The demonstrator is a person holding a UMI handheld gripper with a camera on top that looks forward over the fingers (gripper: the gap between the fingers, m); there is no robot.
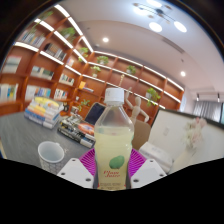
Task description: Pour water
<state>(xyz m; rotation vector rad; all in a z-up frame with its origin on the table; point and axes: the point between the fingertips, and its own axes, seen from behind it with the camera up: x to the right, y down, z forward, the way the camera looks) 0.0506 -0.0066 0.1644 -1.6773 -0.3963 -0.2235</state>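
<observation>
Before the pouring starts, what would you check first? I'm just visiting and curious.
1. Bottle between the gripper fingers, pads against its sides: ok, it looks held.
2. Bottle upright: ok.
3. White cap off for pouring: not ok, it is still on.
4. Liquid in the bottle: ok, pale yellowish liquid fills most of it.
5. Cup in place to receive: ok, a white cup stands upright on the table, beside the fingers.
6. Cup empty: cannot tell, its inside is hidden from this angle.
</observation>
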